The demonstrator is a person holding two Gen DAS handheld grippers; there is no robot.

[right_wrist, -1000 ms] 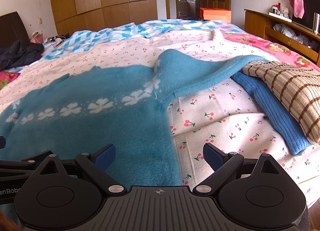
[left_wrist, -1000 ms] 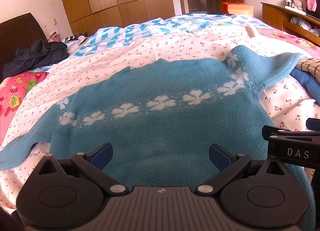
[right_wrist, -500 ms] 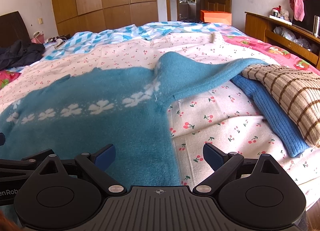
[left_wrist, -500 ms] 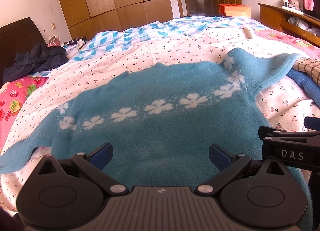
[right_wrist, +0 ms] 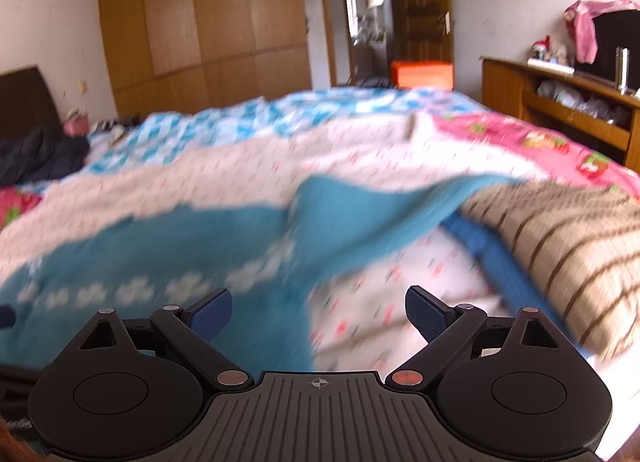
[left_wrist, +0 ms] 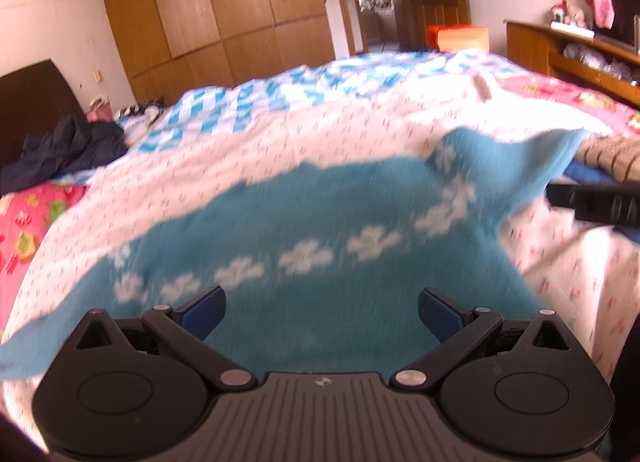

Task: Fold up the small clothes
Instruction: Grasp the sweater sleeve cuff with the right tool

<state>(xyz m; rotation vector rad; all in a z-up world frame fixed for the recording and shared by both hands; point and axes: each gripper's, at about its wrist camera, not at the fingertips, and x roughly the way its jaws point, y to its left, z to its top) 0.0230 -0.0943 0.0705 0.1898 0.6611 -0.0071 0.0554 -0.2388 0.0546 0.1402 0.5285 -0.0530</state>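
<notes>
A light-blue fleece sweater (left_wrist: 320, 221) with a band of white flowers lies spread flat across the bed, sleeves out to both sides. My left gripper (left_wrist: 320, 316) hovers open over its lower middle, blue pads wide apart with nothing between them. My right gripper (right_wrist: 318, 312) stands open above the sweater (right_wrist: 160, 246) at its right side edge, where the blue cloth meets the cherry-print sheet. The sweater's right sleeve (right_wrist: 380, 205) runs up toward a stack of folded clothes. Both views are motion-blurred. The right gripper's body (left_wrist: 596, 201) shows at the right of the left wrist view.
A brown checked garment (right_wrist: 560, 238) lies on a folded dark-blue knit (right_wrist: 492, 258) at the right. The bed's cherry-print sheet (left_wrist: 280, 141) stretches beyond. Dark clothing (left_wrist: 60, 149) is piled by the headboard at left. A wooden shelf unit (right_wrist: 560, 109) stands to the right.
Both grippers have risen and tilted up, so the sweater sits lower in view and more of the room shows. The right gripper has moved up in the left view. Both stay open.
</notes>
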